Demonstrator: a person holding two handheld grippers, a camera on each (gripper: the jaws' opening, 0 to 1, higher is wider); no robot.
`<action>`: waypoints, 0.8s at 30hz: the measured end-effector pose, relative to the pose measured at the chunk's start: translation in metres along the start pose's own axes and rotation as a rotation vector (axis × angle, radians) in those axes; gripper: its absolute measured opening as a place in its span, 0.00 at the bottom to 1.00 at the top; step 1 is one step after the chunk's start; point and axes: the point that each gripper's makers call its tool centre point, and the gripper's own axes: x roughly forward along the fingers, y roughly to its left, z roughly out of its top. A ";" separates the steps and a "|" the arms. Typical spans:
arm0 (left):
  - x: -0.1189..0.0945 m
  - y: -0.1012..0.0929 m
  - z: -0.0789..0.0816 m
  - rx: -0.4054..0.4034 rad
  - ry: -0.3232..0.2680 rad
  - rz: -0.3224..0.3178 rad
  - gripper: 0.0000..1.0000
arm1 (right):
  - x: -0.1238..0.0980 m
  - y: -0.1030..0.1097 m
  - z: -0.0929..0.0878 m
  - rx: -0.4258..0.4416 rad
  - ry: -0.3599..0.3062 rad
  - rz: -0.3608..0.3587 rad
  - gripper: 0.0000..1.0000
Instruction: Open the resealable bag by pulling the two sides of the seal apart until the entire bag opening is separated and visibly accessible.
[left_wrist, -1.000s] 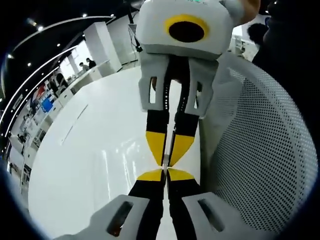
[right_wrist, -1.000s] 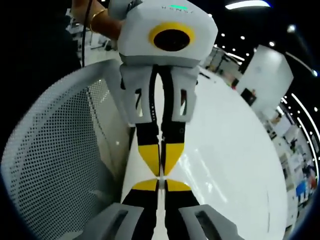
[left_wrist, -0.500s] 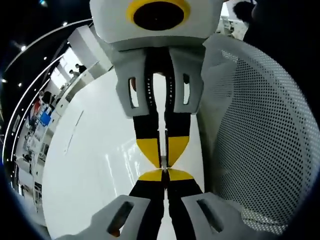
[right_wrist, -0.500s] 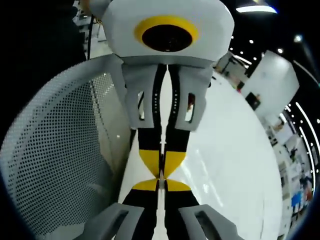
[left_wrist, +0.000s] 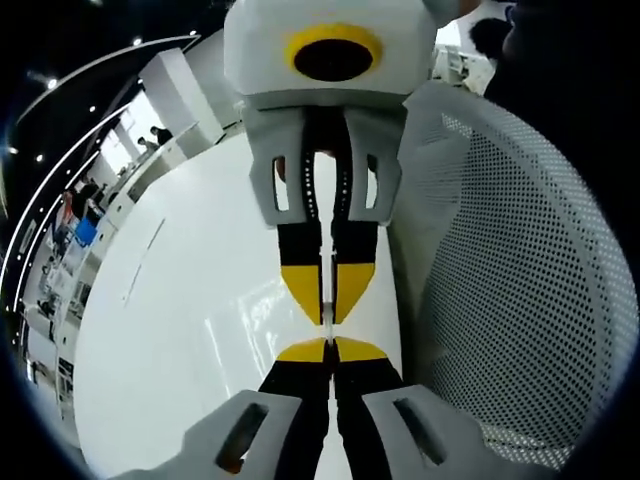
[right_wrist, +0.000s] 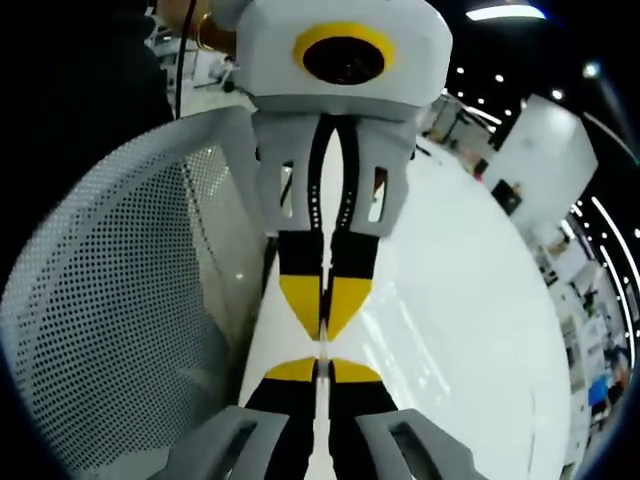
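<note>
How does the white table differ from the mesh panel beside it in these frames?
The table is glossy and unbroken, with bright reflections on it; the mesh panel looks matte and is dotted all over with small holes. The table lies flat, while the mesh panel curves. Both are white.

Two grey-and-white plastic grippers with yellow-tipped black jaws are there: the left gripper (left_wrist: 330, 352) and the right gripper (left_wrist: 328, 318), tip to tip. One thin clear plastic strip (right_wrist: 322, 345) runs between them. There is one glossy white table (left_wrist: 190, 340) and one white perforated mesh chair back (left_wrist: 500, 300).
</note>
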 end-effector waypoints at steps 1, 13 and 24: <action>-0.001 0.001 0.000 -0.004 -0.002 0.003 0.00 | 0.000 -0.001 -0.002 0.003 0.003 -0.003 0.00; -0.003 0.002 -0.001 -0.055 -0.019 0.011 0.00 | -0.004 -0.002 -0.016 -0.005 0.041 -0.020 0.00; 0.007 0.001 0.003 -0.056 -0.007 0.011 0.00 | -0.009 -0.003 -0.017 -0.007 0.045 -0.038 0.00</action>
